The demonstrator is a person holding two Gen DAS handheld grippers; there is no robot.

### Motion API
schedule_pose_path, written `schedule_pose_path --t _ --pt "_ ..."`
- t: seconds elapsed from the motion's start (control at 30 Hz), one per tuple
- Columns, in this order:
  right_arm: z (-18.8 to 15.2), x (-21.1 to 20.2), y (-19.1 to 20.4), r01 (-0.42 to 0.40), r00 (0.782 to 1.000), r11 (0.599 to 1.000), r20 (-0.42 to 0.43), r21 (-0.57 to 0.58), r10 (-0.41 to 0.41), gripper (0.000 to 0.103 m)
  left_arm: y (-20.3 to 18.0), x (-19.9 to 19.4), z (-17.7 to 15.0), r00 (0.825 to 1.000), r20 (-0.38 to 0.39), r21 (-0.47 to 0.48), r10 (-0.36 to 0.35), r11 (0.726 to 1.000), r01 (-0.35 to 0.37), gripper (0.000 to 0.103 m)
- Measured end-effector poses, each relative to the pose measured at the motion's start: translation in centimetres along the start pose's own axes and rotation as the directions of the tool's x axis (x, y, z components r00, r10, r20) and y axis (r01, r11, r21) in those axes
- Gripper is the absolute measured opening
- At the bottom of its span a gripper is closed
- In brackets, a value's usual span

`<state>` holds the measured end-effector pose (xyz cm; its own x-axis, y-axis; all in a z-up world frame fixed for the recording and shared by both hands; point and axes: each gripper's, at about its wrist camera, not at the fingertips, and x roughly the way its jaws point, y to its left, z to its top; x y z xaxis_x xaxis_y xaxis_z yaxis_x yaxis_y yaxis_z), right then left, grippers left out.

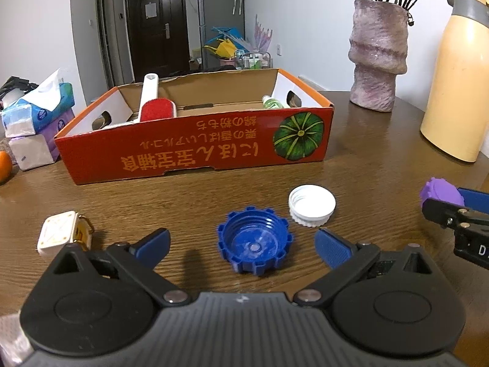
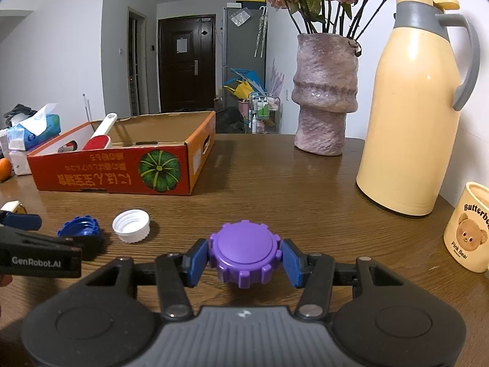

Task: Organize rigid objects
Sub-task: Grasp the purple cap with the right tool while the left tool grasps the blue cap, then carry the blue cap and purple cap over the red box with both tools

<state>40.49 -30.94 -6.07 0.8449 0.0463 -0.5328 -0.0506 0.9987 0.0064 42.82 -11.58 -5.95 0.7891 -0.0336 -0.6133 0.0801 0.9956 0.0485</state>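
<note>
Glossy wood-grain table (image 2: 275,183), ribbed plastic purple cap (image 2: 244,252).

We see a wooden table (image 2: 275,183) bearing a cardboard box (image 1: 195,146), blue cap (image 1: 255,246), white cap (image 1: 311,209), vase (image 2: 325,91), flask (image 2: 412,107) and mug (image 2: 469,229).

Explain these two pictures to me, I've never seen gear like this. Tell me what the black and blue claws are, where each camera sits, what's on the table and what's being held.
Each claw is a hand-held two-finger gripper with a camera mounted behind its fingers. One picture looks along the left gripper, which is open around a blue cap lying on the wooden table. The other looks along the right gripper, shut on a purple cap. Also on the table: a white cap, a small white box, a red cardboard box, a vase, a thermos and a mug.
</note>
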Motion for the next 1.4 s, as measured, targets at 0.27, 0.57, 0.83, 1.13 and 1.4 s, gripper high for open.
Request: schedule_pose_path --t 0.27,0.57,0.83,1.13,1.4 --pt "-0.1 0.1 -0.1 -0.008 1.000 1.000 0.006 -0.002 0.008 0.051 -0.2 0.3 -0.1 0.999 -0.026 0.006 -0.021 1.000 0.022 0.054" --pt "-0.2 0.0 0.2 -0.012 1.000 1.000 0.013 -0.012 0.012 0.051 -0.4 -0.5 0.0 0.999 0.014 0.018 -0.032 0.999 0.032 0.054" --pt "-0.2 -0.2 0.6 -0.014 0.999 1.000 0.033 -0.019 0.015 0.051 -0.4 -1.1 0.0 0.999 0.040 0.029 -0.031 0.999 0.030 0.054" --pt "-0.3 -0.3 1.4 -0.021 0.999 1.000 0.049 -0.018 0.022 0.051 0.2 -1.8 0.3 0.997 0.069 0.023 -0.023 1.000 0.021 0.054" --pt "-0.1 -0.6 2.8 -0.038 0.998 0.999 0.059 -0.003 0.038 0.051 1.5 -2.5 0.3 0.996 0.082 0.002 -0.023 1.000 0.023 0.054"
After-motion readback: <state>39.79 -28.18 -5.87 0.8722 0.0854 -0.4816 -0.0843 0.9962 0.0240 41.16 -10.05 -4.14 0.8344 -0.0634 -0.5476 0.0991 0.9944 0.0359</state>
